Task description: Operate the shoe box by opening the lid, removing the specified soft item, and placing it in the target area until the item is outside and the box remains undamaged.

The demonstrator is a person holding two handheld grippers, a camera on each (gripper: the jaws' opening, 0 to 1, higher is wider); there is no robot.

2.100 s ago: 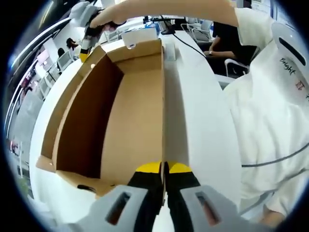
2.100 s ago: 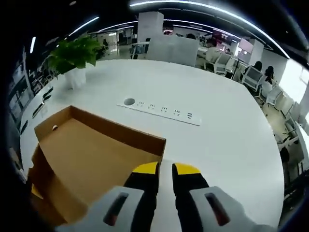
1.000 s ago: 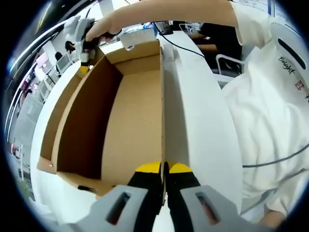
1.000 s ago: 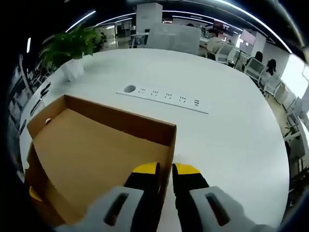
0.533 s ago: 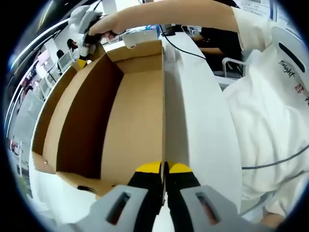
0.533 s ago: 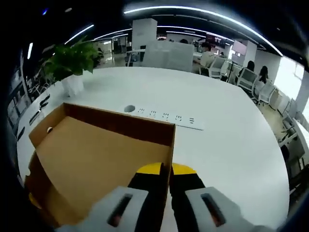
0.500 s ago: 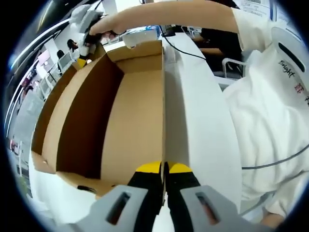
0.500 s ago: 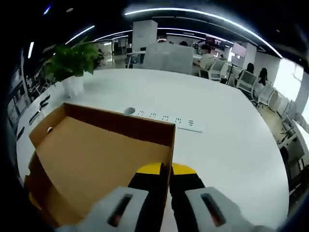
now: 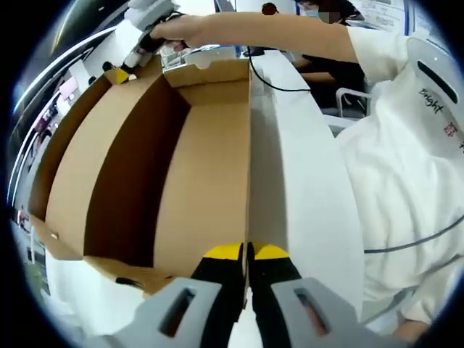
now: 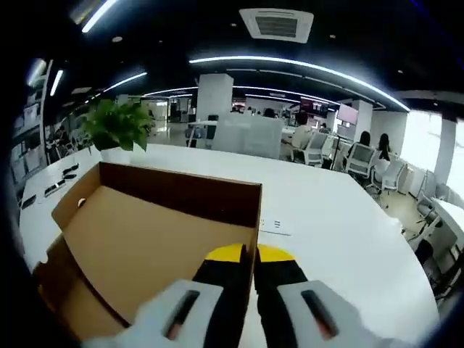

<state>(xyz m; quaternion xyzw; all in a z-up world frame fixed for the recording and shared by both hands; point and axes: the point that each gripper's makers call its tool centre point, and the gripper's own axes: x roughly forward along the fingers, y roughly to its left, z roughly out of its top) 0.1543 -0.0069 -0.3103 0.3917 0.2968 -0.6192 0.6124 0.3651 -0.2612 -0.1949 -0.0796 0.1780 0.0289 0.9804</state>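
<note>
Cardboard lid (image 9: 203,181): raised, open side showing.
Left gripper (image 9: 247,251): clamped on lid rim, steadying.
Right gripper (image 10: 245,253): pinching opposite rim, lifting evenly.

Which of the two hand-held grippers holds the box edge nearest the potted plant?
The right hand-held gripper, clamped on the shoe box wall, with the potted plant just beyond.

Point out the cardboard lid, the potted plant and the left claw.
cardboard lid (image 9: 206,181): left gripper view, inner panel.
potted plant (image 10: 116,125): right gripper view, leaves.
left claw (image 9: 246,251): left gripper view, between the yellow tips, shut on the lid's edge.
</note>
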